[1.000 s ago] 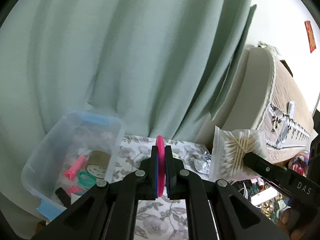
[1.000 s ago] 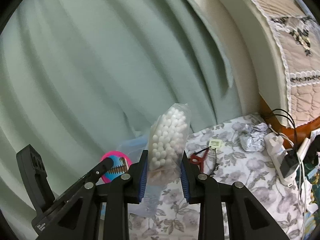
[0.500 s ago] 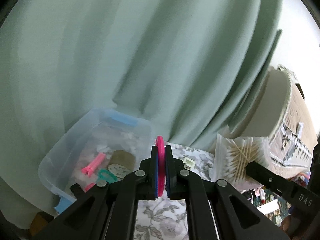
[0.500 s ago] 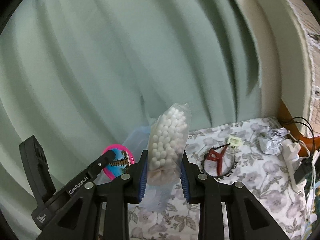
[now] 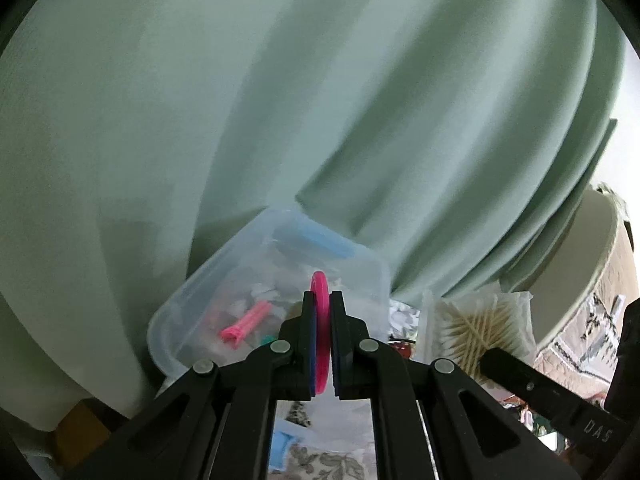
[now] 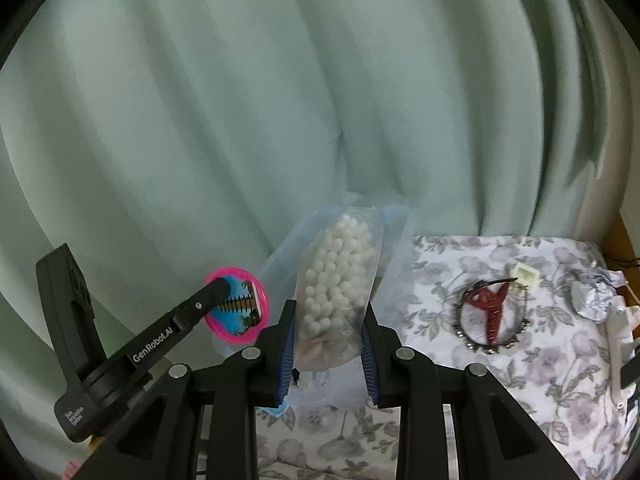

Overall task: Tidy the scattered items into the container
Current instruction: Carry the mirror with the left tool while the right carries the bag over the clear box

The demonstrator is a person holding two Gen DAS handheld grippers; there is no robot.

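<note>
My left gripper (image 5: 321, 312) is shut on a flat pink disc (image 5: 320, 292), held edge-on just in front of the clear plastic container (image 5: 188, 300). Inside the container lie a pink clip (image 5: 244, 326) and other small items. In the right wrist view the same pink disc (image 6: 240, 312) shows a blue picture face, pinched by the left gripper (image 6: 224, 290). My right gripper (image 6: 328, 320) is shut on a clear bag of cotton swabs (image 6: 340, 276), upright between the blue pads. That bag of cotton swabs (image 5: 480, 328) appears right of the container in the left wrist view.
A red hair clip (image 6: 494, 304) lies inside a beaded ring (image 6: 464, 334) on the floral cloth (image 6: 560, 340). A small white square piece (image 6: 525, 274) and crumpled foil (image 6: 596, 296) lie further right. A green curtain (image 6: 280, 100) hangs behind. A cushioned seat (image 5: 588, 280) stands at right.
Both grippers have swung left toward the container with their loads. The container now sits centred behind the left gripper's fingers, and the hair clip has shifted right in the right wrist view.
</note>
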